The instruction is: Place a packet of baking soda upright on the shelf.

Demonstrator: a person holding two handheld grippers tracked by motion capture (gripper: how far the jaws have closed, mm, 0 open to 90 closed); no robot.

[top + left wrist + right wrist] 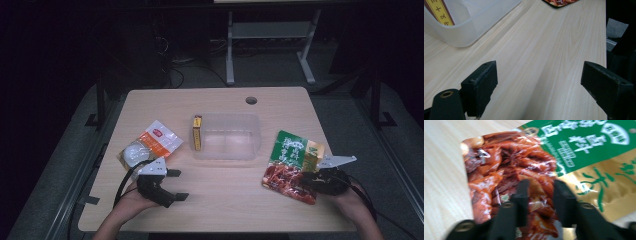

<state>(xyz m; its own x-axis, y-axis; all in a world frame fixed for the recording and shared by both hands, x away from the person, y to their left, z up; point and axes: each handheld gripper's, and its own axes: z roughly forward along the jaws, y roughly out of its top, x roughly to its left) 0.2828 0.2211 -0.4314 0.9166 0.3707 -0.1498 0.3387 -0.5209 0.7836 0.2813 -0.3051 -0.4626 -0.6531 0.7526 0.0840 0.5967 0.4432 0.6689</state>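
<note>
My right gripper (537, 195) pinches the meat pouch (529, 170), my left gripper (539, 82) stands spread, and the tub (227, 150) holds one yellow box (197, 132).

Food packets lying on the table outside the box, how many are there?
2: the white-and-orange packet left of the clear plastic box, the green-and-red meat packet right of it.

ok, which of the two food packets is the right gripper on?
The green packet with red meat showing, at the table's right side. The right gripper has its jaws pinching its lower end. The orange-and-white packet lies at the left, beyond the left gripper.
</note>
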